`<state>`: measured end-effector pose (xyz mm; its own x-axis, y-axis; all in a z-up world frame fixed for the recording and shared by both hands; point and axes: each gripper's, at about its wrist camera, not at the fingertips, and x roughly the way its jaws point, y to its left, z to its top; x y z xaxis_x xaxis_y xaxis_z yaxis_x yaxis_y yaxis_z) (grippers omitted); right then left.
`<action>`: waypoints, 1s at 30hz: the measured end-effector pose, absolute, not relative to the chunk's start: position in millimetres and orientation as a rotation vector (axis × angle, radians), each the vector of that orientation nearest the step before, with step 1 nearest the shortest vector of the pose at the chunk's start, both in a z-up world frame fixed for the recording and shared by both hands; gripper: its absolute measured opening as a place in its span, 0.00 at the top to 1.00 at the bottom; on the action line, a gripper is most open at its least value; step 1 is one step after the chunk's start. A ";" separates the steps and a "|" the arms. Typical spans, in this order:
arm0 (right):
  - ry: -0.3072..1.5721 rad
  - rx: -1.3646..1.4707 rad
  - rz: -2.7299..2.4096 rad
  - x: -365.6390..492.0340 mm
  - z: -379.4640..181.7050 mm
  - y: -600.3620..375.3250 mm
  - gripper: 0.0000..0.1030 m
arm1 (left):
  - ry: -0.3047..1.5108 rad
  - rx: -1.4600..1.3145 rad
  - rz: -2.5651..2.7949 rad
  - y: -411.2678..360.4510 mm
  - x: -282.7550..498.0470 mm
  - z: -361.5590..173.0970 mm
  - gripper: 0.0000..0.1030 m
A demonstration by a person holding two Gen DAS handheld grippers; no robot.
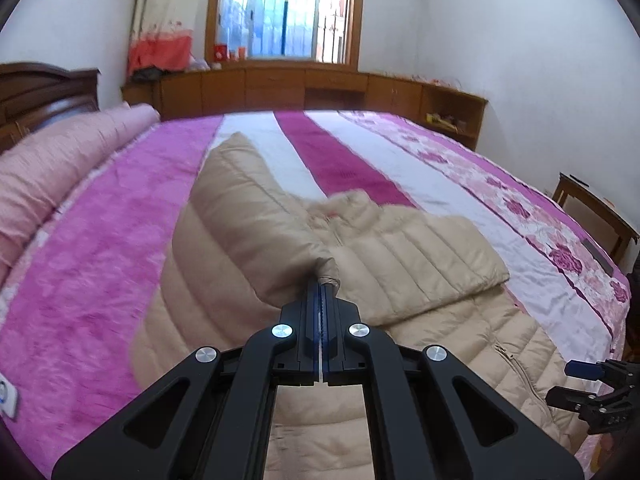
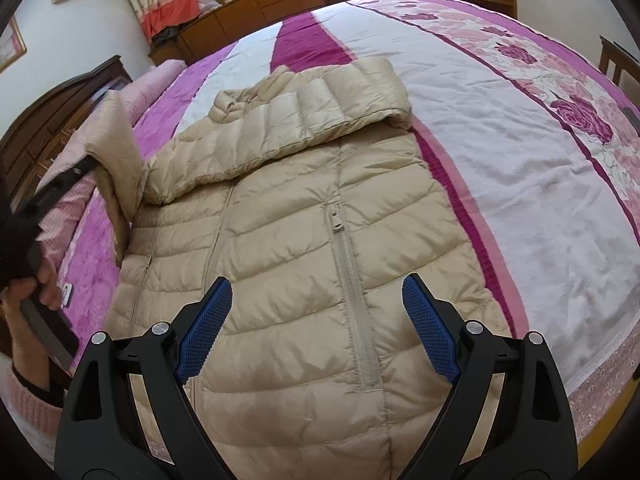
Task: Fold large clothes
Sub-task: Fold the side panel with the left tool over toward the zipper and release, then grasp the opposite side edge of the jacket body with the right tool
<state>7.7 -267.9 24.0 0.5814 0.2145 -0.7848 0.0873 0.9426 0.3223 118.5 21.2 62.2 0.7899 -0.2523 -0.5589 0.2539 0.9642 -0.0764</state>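
- The beige puffer jacket (image 2: 288,240) lies flat on the bed (image 2: 500,160), collar toward the window.
- The left claw (image 1: 323,286) is clamped on the left sleeve's cuff (image 1: 326,270), lifted beside the jacket's body.
- The right claw (image 2: 316,320) hovers wide and empty over the hem.

A puffy coat (image 2: 304,208) of smooth, slightly shiny cloth is seen on a soft cloth bedspread (image 2: 500,152). Matt black plastic, shiny metal bolts and bumpy blue pads (image 2: 430,330) are seen on the hand-held gripper (image 2: 316,330). Glossy wood is seen on the cupboard (image 1: 280,88).
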 end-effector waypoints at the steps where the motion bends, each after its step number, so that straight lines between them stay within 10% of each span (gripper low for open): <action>1: 0.951 0.350 0.074 7.3 24.1 -269.9 0.16 | 0.625 -0.005 -0.283 16.0 123.6 54.8 0.99; 16: 0.953 0.386 0.049 5.7 17.8 -289.1 0.16 | 0.888 -0.074 -0.303 -11.7 163.4 -37.0 0.97; 20: 0.958 0.391 0.049 6.7 15.6 -290.2 0.16 | 0.929 -0.099 -0.296 -8.8 162.6 -38.2 0.84; 24: 0.963 0.388 0.054 8.6 14.3 -288.6 0.16 | 0.941 -0.160 -0.358 -2.3 148.1 -27.9 0.43; 30: 0.965 0.373 0.080 12.2 17.0 -276.3 0.16 | 0.940 -0.102 -0.328 8.8 125.1 -11.5 0.40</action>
